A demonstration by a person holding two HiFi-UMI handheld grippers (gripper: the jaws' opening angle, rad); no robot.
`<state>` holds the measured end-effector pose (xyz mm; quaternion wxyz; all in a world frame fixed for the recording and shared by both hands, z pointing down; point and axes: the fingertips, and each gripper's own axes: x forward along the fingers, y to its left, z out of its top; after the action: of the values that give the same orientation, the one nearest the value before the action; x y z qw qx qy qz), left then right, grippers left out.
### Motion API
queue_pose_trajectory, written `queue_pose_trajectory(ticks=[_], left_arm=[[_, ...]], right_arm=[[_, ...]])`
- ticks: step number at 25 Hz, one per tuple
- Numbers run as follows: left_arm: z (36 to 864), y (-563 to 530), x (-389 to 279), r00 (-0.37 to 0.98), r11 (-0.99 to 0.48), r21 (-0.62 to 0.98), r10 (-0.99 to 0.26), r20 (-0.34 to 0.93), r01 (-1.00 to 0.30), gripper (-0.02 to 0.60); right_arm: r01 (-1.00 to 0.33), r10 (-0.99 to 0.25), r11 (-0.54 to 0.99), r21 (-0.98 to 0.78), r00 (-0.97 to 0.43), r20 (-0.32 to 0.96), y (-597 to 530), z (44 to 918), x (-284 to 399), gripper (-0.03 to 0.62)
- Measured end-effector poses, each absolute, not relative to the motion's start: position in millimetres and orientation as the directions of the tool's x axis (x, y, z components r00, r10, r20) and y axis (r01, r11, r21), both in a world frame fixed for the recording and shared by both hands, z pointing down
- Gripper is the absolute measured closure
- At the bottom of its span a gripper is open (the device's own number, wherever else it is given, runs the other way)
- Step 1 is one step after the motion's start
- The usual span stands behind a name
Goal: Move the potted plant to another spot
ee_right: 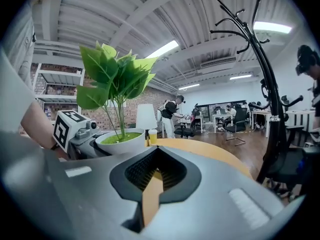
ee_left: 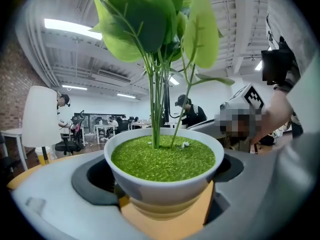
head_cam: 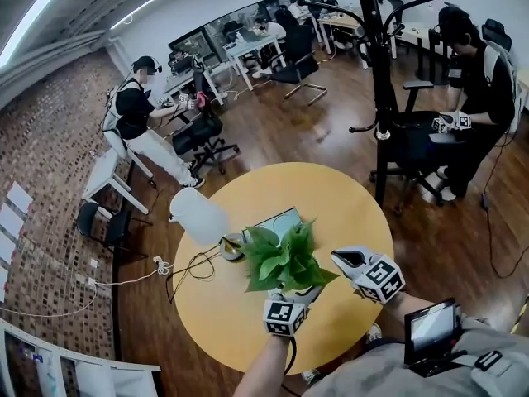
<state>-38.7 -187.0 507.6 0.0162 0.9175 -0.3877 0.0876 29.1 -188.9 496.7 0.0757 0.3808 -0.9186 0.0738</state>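
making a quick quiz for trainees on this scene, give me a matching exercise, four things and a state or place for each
Things:
1. left claw
2. right claw
3. lamp
4. coat rack

States or places:
A. black, on the floor beyond the table
B. holds nothing
C. closed round the white pot of the potted plant
D. white shade, at the table's left edge in the head view

Pairs: 1-C, 2-B, 3-D, 4-A
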Motion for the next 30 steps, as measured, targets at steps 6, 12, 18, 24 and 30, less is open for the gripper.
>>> queue_pose_trajectory(ticks=[6,12,18,24,30], left_arm=[[529,-216,9,0.654,-0.673,-0.032,-0.727,0.21,-0.739,0.038],[548,-232,46,0.636,-0.657,-0.005,-0.731,0.247,-0.754,0.038],[576,-251,62,0.663,-0.682,0.021,-0.703,0.257,-0.731,0.038],[580,-291,71,0.677,-0.693,0.048,-0.685,0.271,-0.72,0.04],[598,-312,85,0.687,-0.701,0.071,-0.665,0.294,-0.709,0.038]], right_arm=[[-0.684,-0.655,0.721,-0.109,-0.724,0.215,-220,522,75,0.592],[-0.692,-0.652,0.708,-0.142,-0.718,0.245,-238,540,119,0.592],[-0.718,-0.666,0.677,-0.16,-0.691,0.283,-251,569,131,0.592],[-0.739,-0.671,0.652,-0.171,-0.667,0.325,-284,574,136,0.592],[-0.748,-0.661,0.634,-0.196,-0.656,0.366,-299,591,148,0.592]])
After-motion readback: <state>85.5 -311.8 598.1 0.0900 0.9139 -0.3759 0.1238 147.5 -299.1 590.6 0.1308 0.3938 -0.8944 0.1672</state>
